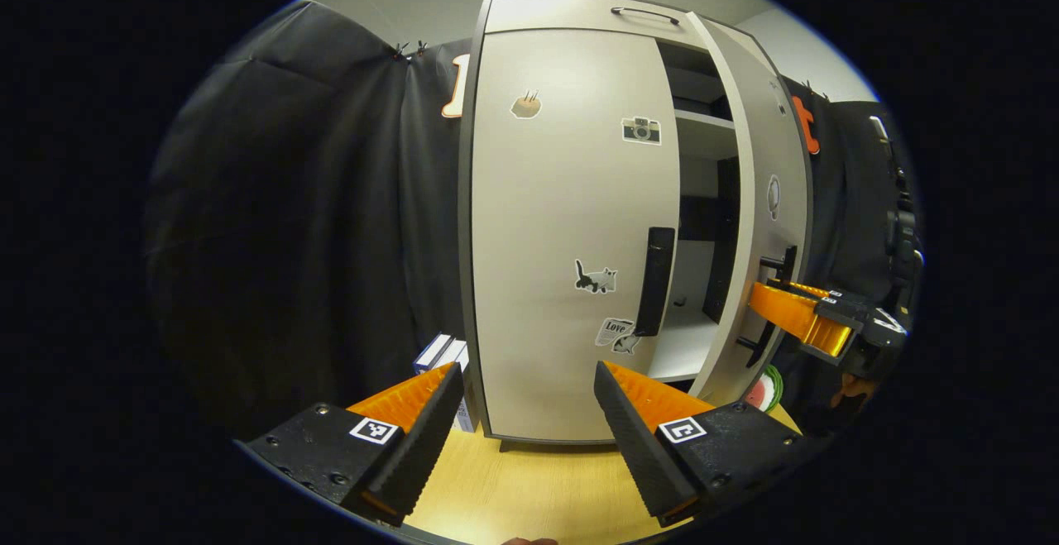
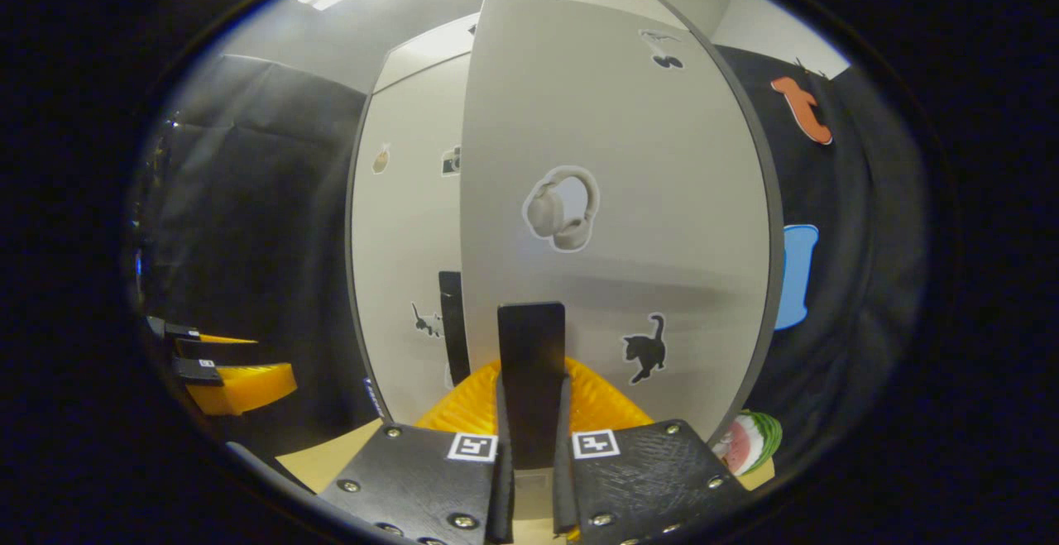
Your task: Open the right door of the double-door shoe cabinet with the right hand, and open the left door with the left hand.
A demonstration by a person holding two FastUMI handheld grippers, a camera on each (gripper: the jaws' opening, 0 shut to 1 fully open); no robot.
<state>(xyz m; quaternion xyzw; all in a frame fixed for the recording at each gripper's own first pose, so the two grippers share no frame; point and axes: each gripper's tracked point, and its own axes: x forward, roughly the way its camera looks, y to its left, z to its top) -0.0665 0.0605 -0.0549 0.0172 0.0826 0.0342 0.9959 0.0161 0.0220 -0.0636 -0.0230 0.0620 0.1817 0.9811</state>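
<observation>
In the left gripper view, the left gripper (image 1: 525, 413) hangs with its jaws spread wide over the wooden table (image 1: 529, 487), holding nothing, just in front of the shoe cabinet (image 1: 571, 16). Beyond it the left door (image 1: 563, 239) sits closed, its dark vertical left handle (image 1: 654, 293) untouched between cat and camera stickers. In the right gripper view, the right gripper (image 2: 532, 446) has its jaws pinching the right handle (image 2: 531, 363) on both sides. The right door (image 2: 620, 198) stands swung partly open, and the left gripper view shows shelves (image 1: 703, 127) in the gap. A watermelon slice (image 2: 749, 442) lies by the door's foot.
</observation>
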